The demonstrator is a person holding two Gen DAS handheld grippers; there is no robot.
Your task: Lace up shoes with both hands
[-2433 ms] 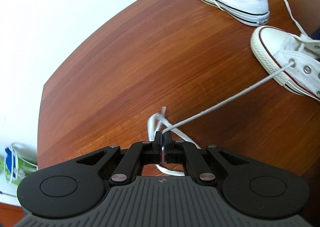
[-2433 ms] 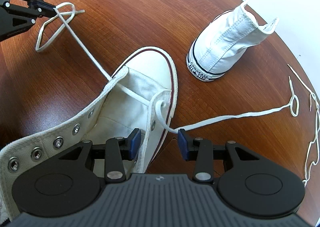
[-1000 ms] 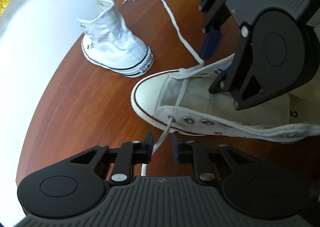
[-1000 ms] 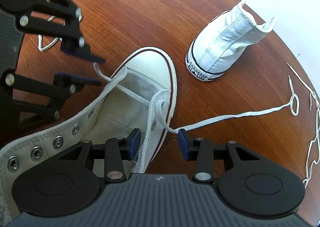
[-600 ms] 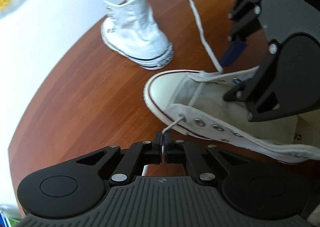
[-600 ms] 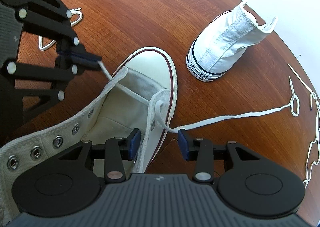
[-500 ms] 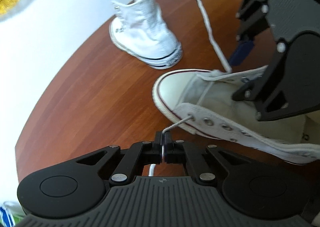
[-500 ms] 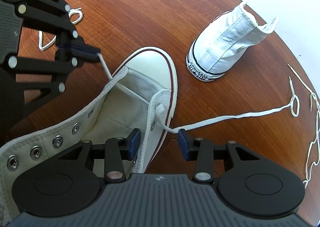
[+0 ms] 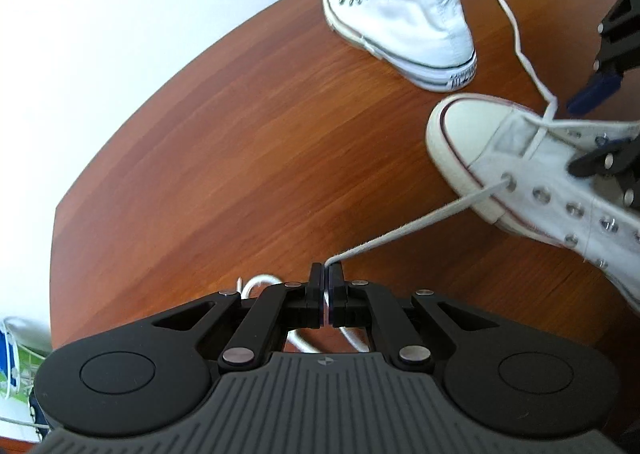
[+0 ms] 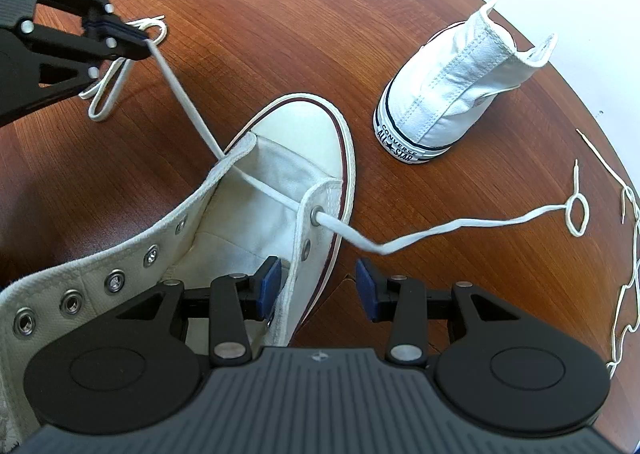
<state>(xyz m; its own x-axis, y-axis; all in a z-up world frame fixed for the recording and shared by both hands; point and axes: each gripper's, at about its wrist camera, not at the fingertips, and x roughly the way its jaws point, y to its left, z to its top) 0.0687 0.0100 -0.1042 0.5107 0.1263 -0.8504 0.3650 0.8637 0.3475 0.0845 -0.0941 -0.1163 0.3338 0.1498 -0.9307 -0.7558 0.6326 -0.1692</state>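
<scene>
A cream high-top shoe [image 10: 304, 134] with a dark red sole stripe lies on the wooden table [image 9: 240, 134]. A white lace [image 10: 180, 94] passes through its front pair of eyelets. My left gripper [image 9: 325, 266] is shut on the lace's left part, which runs taut [image 9: 420, 222] from the eyelet to its tips. In the right wrist view, the left gripper [image 10: 146, 44] is at the top left, away from the toe. My right gripper [image 10: 318, 282] is open and straddles the shoe's right eyelet flap, one finger inside and one outside. The lace's right end [image 10: 460, 226] lies slack.
A second white high-top [image 10: 452, 94] stands beyond the toe. Another loose lace [image 10: 624, 294] trails along the table's right edge. Slack lace loops [image 10: 108, 90] lie under the left gripper. The table's curved edge [image 9: 120, 142] is close on the left.
The left gripper shut on the lace close to the eyelet, then drew away from the shoe, pulling that part of the lace taut. The right gripper has stayed in place.
</scene>
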